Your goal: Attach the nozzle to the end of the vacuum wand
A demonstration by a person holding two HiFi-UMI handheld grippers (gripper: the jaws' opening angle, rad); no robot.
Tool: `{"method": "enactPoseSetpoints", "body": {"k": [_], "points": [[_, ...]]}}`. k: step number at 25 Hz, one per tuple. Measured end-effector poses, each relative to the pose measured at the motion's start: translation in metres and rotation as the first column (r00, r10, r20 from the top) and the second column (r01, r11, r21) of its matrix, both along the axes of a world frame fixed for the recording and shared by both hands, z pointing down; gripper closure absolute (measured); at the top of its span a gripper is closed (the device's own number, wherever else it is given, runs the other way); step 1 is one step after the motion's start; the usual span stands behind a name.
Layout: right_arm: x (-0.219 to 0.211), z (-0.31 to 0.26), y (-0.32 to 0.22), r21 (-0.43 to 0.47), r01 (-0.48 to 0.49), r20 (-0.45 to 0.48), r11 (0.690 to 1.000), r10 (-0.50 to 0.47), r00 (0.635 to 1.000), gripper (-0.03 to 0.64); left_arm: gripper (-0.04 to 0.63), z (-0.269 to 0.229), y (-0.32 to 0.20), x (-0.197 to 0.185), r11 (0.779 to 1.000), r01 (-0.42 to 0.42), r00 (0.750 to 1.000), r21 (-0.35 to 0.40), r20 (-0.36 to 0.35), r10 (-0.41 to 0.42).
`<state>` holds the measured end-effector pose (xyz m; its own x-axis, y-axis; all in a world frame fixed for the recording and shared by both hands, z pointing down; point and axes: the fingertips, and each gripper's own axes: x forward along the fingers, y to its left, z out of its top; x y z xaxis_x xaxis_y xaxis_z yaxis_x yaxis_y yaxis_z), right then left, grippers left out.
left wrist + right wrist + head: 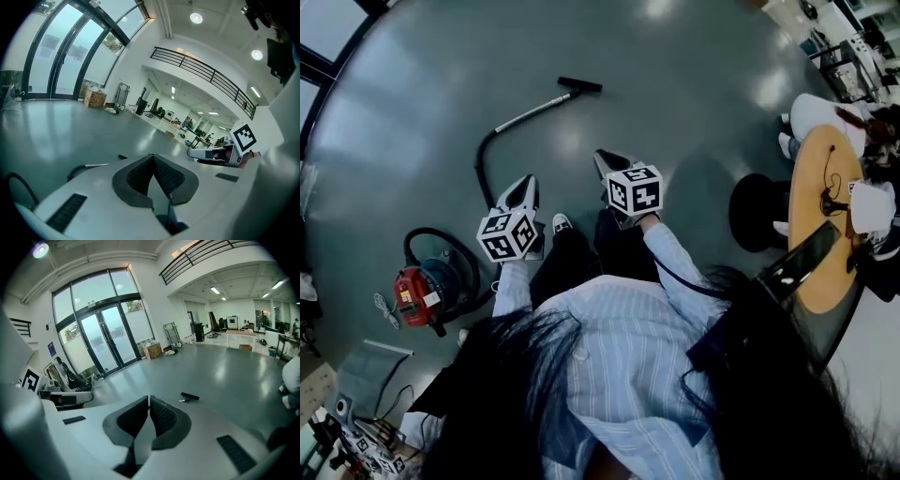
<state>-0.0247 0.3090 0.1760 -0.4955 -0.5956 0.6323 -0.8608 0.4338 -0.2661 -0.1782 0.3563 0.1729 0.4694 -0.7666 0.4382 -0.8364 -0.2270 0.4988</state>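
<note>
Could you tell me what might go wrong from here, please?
1. The hose and wand lie on the floor ahead of the person's shoe; a step forward could snag them.
2. The left gripper and right gripper are both shut and empty, so they must open before grasping the nozzle.

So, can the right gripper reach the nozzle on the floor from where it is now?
Probably not yet: the nozzle lies on the floor well ahead of the right gripper, whose jaws are shut and empty. Nothing but bare floor lies between, so stepping closer and reaching down should do.
</note>
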Motion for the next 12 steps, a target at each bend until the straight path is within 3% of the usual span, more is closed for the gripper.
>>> {"method": "enactPoseSetpoints", "body": {"k": [7,12], "points": [[0.025,-0.012,0.039,0.023,0.044,0.019,0.999,-0.044,0.999,0.598,0.589,-0.016,0.045,0.03,0.999,0.022,1.0,0.024,0.016,-0.022],[0.073,-0.008,0.094,0.017,0.107,-0.007,0.994,-0.107,0.994,0.598,0.589,-0.027,0.094,0.072,0.996,0.069,0.997,0.051,0.043,-0.071]]}}
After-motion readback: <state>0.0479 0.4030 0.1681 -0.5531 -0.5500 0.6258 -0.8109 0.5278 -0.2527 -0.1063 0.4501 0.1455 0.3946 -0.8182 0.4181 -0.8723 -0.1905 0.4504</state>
